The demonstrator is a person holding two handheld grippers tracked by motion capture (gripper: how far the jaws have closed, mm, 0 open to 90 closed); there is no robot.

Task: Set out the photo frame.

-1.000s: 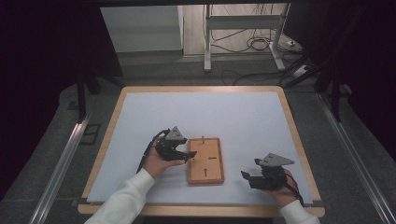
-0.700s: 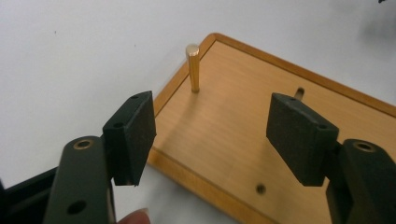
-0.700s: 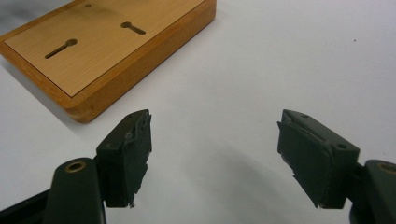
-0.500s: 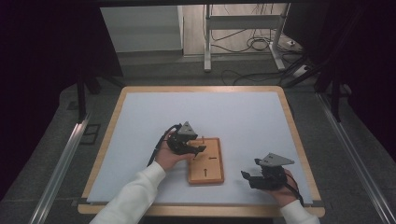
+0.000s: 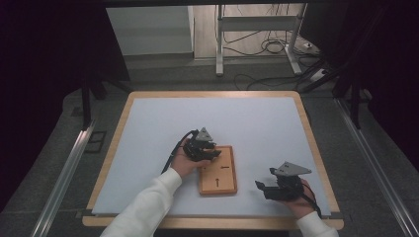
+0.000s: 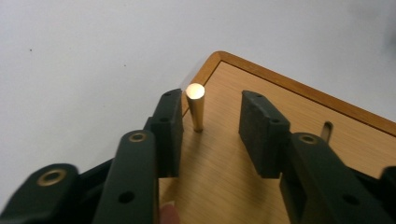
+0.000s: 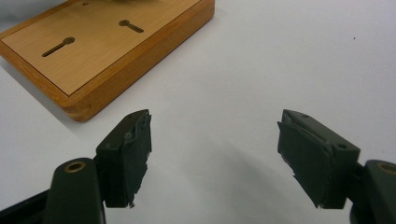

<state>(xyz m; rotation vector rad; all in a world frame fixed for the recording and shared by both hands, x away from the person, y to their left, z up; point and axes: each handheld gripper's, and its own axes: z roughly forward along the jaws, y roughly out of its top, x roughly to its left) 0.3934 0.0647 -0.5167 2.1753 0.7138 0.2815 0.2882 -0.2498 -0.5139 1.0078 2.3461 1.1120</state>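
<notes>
White table (image 5: 148, 128) | brass peg (image 6: 196, 109) upright between closing left gripper (image 6: 210, 121) pads

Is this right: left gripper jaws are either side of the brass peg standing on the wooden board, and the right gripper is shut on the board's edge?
Not quite. The left gripper does straddle the brass peg on the wooden board, its jaws just closing in. But the right gripper is open and holds nothing; it sits over the bare mat, apart from the board, as the right gripper view shows.
</notes>
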